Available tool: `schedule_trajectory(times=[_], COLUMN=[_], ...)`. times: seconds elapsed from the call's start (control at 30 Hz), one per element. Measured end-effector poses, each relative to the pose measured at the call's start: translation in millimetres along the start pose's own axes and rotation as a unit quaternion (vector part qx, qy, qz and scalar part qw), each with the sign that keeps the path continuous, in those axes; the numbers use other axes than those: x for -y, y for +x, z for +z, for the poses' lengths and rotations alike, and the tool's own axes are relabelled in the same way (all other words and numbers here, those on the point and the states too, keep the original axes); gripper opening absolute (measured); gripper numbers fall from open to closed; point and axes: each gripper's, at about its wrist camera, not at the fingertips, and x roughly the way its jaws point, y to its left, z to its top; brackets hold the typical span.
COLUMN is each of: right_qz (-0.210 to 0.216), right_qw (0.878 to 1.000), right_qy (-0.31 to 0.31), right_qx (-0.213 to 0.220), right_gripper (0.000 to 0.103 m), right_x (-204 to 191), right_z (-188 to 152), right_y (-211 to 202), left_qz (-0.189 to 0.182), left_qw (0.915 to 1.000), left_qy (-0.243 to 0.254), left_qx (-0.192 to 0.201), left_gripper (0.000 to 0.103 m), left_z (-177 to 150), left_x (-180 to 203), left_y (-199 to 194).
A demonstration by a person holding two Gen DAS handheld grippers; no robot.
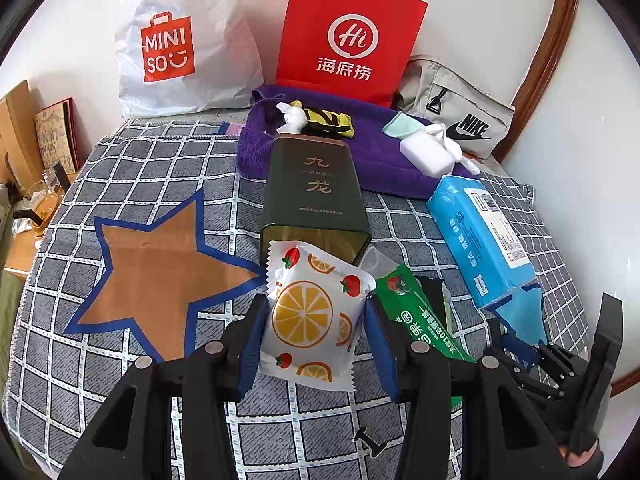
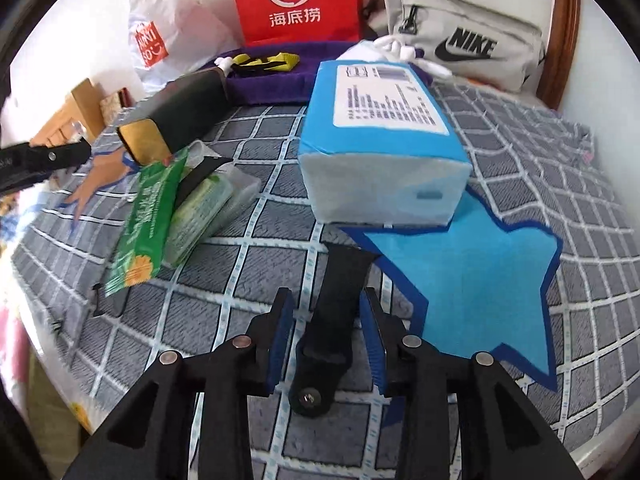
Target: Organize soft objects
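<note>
From your left wrist camera, your left gripper [image 1: 316,320] is clamped on a white snack packet [image 1: 310,314] printed with orange slices and strawberries, blue pads pressing its two long sides. The packet's long axis runs straight ahead along the fingers, its far end touching the open mouth of a dark green tin [image 1: 314,188] lying on its side. Just right of it lies a green packet [image 1: 420,312], angled away to the upper left. A blue tissue pack [image 1: 480,236] lies farther right, its long axis slanting away to the left, its near end over a blue star [image 1: 528,312].

From your right wrist camera, your right gripper [image 2: 326,334] stands partly open around a black strap [image 2: 338,304] lying on the checked cloth [image 2: 200,280]; the pads do not press it. The tissue pack [image 2: 380,140] lies ahead, its short end facing you and resting on the blue star [image 2: 480,280].
</note>
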Motion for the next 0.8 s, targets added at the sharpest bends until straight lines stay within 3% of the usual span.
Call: schedule_trajectory(times=[0.07,0.17,0.3,0.6,0.8], right_qz=[-0.007,0.01,0.062,0.092,0.091], right_qw=[1.0,1.0,0.998,0.994,0.992], right_qy=[-0.018,-0.023,0.018,0.004,0.006], right_qx=[0.009,0.008,0.002,0.059,0.087], right_gripper=[0.021,0.021,0.02,0.02,0.021], right_x=[-4,1,22,25,34], right_z=[0,1,7,32,66], right_y=[0,-1,-14,-76,-88], left_qz=[-0.001,-0.002,-0.002,-0.003,0.003], left_qw=[1.0,1.0,1.0,0.9996,0.9994], left_qy=[-0.001,-0.001,-0.004,-0.011,-0.012], left_qx=[-0.001,0.0,0.007,0.027,0.032], left_gripper=[0.046,0.046,0.046,0.046,0.046], left_z=[0,1,5,29,48], left_x=[1,1,2,8,15], left_y=[0,-1,-8,-21,-20])
